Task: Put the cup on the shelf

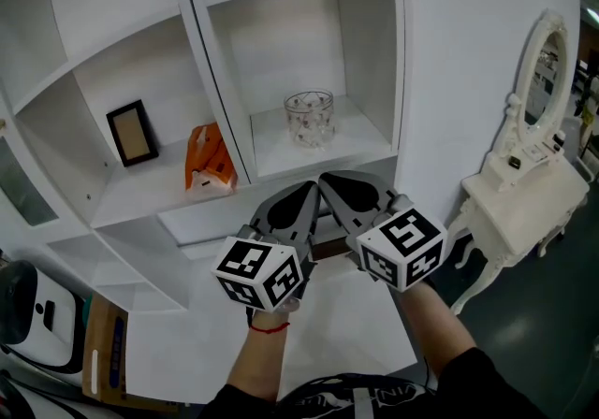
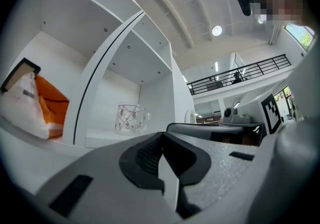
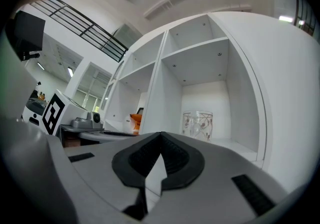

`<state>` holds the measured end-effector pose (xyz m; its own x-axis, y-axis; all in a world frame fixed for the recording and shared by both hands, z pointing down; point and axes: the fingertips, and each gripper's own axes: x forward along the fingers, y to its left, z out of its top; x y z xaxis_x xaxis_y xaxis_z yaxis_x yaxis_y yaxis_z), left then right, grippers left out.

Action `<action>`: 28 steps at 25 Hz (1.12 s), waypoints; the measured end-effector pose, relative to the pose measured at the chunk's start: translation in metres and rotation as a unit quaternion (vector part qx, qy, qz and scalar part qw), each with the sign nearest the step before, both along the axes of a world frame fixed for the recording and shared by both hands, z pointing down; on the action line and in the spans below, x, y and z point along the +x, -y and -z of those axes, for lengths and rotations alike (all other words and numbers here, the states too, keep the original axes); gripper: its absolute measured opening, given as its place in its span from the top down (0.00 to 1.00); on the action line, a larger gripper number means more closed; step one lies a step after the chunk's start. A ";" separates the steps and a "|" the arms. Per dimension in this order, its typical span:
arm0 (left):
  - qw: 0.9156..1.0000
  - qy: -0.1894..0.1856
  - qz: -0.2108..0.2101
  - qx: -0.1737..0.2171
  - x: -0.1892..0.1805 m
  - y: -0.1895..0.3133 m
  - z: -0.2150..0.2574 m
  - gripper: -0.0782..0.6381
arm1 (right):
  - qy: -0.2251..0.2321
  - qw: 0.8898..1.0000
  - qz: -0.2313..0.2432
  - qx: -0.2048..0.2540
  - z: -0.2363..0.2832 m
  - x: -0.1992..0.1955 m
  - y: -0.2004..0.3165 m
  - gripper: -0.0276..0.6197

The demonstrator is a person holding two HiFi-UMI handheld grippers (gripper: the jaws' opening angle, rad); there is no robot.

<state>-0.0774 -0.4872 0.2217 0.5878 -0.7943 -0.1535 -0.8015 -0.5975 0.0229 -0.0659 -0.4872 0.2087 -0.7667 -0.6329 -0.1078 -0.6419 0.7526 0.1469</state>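
White shelf unit (image 1: pixel 370 138) is filling the background. Glass cup (image 1: pixel 310 117) is sitting upright in its right-hand compartment, nothing touching it. Orange bag (image 1: pixel 208 160) and picture frame (image 1: pixel 132 132) are sitting one compartment to the left. Left gripper (image 1: pixel 304 193) and right gripper (image 1: pixel 329 181) are hovering side by side below the cup. Both sets of jaws are pressed together, gripping nothing.

- Head view: from above, looking steeply down onto the left tool (image 1: pixel 309 191), the right tool (image 1: pixel 328 181) and the white shelf unit (image 1: pixel 365 141);
- Left gripper view: low, tilted upward, near the shelf unit;
- Right gripper view: likewise, from further right;
- All three views share the glass cup (image 1: pixel 310 118) in its compartment.
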 end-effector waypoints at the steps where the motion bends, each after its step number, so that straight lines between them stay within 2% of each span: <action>1: 1.000 0.000 0.000 0.000 -0.001 -0.006 -0.004 0.88 | 0.001 1.000 0.000 -0.001 -0.004 -0.001 -0.006 0.95; 13: 1.000 -0.020 -0.002 -0.020 -0.017 -0.078 -0.074 0.88 | 0.000 1.000 -0.004 -0.028 -0.075 -0.016 -0.079 0.95; 19: 0.999 0.012 0.015 -0.027 -0.029 -0.105 -0.091 0.88 | -0.003 0.999 -0.002 -0.044 -0.091 -0.029 -0.108 0.95; 28: 0.999 -0.005 0.011 -0.041 -0.043 -0.142 -0.113 0.88 | -0.007 0.998 0.006 -0.066 -0.117 -0.042 -0.144 0.95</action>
